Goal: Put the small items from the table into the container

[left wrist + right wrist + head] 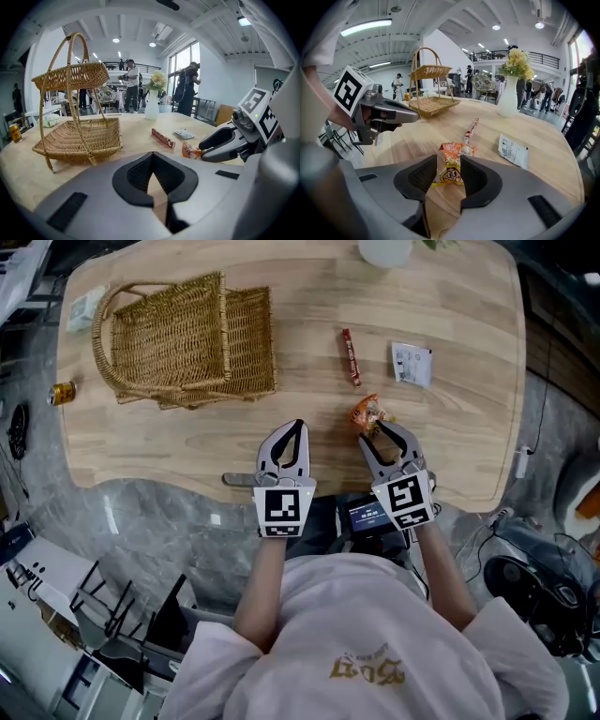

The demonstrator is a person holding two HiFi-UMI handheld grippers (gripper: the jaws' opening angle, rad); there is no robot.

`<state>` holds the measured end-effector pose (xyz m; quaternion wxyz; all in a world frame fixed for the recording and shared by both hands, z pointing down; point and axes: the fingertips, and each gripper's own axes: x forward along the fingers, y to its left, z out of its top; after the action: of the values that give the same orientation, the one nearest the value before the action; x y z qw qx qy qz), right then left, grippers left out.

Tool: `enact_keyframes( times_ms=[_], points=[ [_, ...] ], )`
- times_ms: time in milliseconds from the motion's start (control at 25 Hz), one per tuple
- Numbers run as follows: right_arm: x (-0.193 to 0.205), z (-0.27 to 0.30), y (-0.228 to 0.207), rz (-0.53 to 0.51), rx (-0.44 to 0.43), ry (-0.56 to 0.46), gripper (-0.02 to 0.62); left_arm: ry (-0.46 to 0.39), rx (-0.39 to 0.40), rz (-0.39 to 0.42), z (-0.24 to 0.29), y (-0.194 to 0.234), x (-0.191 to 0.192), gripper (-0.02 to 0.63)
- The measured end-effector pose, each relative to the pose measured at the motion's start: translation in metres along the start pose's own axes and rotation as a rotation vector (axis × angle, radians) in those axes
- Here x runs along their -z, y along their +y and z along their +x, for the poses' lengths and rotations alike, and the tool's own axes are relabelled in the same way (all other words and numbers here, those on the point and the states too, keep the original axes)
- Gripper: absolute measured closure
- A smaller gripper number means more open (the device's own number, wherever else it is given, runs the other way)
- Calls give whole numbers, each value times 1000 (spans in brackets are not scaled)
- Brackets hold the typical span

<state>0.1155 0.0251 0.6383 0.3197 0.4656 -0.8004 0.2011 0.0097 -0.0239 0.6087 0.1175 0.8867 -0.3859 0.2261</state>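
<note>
Pale wooden tabletop point(450, 427) with rounded corners fills the scene, seen from above over a person's shoulders. Close to its near edge lies a small orange crinkled snack packet point(367, 414) printed with a cartoon face. It lies flat on the wood, right between the spread jaws of the right gripper point(380, 432), which straddle it without visibly pinching it. The packet looks light and soft, its glossy film probably slippery and its contents likely crushable. A gentle hold across the puffed middle, or on a flat crimped end, seems safest. Beside it, the left gripper point(296, 427) hangs over bare wood with its jaws pressed together on nothing. Farther back lie a long, thin red stick wrapper point(351, 357) and a flat white paper sachet point(412, 364), well apart from each other. A two-tier woven wicker basket with a hoop handle point(187, 334), probably the container meant, stands at the far left, well away from the packet. A white vase point(384, 251) sits at the far edge, and a small golden can point(62, 392) at the left rim.
</note>
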Motion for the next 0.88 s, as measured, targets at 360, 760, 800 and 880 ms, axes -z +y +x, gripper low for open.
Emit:
enact_keyframes(
  times_ms=[360, 760, 800, 880],
  points=[
    [1, 3, -11, -37, 63, 35, 557, 2, -8, 2, -2, 2, 1, 601],
    [-7, -6, -10, 59, 34, -12, 568, -24, -10, 30, -2, -1, -13, 601],
    [-9, -7, -11, 58, 35, -18, 568, -27, -10, 31, -2, -2, -15, 601],
    [-14, -11, -13, 56, 40, -33, 568, -34, -8, 36, -3, -4, -19, 601]
  ],
)
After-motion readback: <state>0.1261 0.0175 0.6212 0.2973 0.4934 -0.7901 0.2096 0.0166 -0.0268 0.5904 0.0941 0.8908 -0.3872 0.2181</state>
